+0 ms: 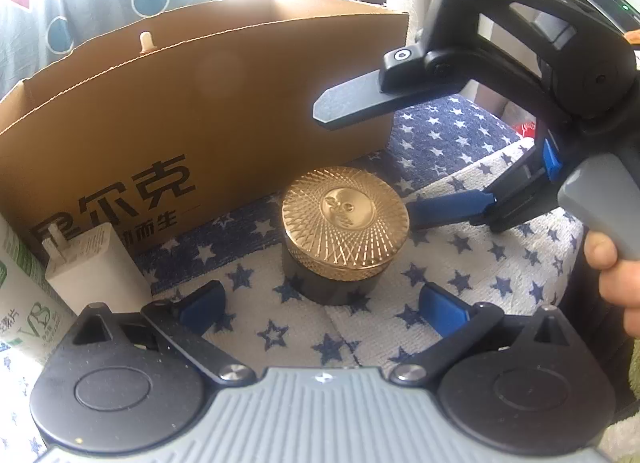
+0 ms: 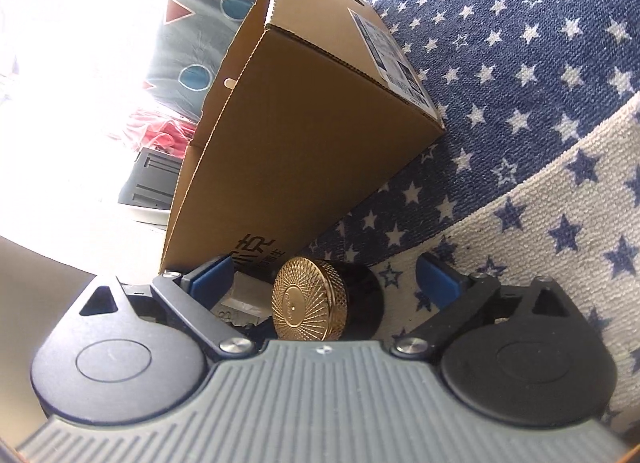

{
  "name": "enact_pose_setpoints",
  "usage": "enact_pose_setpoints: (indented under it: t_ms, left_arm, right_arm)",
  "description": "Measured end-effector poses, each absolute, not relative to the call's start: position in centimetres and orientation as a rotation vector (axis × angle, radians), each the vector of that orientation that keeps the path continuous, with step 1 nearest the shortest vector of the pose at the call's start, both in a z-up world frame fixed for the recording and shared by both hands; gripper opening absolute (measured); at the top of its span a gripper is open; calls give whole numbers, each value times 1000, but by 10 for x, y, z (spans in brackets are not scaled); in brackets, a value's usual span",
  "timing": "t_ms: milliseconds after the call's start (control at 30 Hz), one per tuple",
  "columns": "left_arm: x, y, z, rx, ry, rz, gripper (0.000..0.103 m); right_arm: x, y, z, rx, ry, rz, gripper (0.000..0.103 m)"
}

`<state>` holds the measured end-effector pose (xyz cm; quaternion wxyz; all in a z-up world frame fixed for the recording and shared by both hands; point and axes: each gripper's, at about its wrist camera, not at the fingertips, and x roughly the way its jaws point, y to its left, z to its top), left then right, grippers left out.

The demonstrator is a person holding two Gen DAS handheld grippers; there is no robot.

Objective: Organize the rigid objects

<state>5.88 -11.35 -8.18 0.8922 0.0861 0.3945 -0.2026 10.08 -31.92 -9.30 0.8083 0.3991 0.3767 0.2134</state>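
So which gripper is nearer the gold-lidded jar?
Right. The right gripper brackets the gold-lidded jar, one blue pad beside the lid. The left gripper sits open, short of it.

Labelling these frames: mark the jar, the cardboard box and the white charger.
jar [image 1: 345, 212]: left wrist view, on its gold lid.
cardboard box [image 1: 224, 103]: left wrist view, on its long side wall.
white charger [image 1: 96, 263]: left wrist view, on its body.

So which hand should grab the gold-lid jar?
Probably the right gripper: the jar already sits between its open fingers. The left gripper is open too, but short of it.
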Motion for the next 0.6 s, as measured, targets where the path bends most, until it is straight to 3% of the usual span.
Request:
enact_pose_setpoints:
  t_ms: [600]
  left_arm:
    - [49,-107,-80,179,810,-448,103]
  right_arm:
    - [100,-310,-92,803,796,467,102]
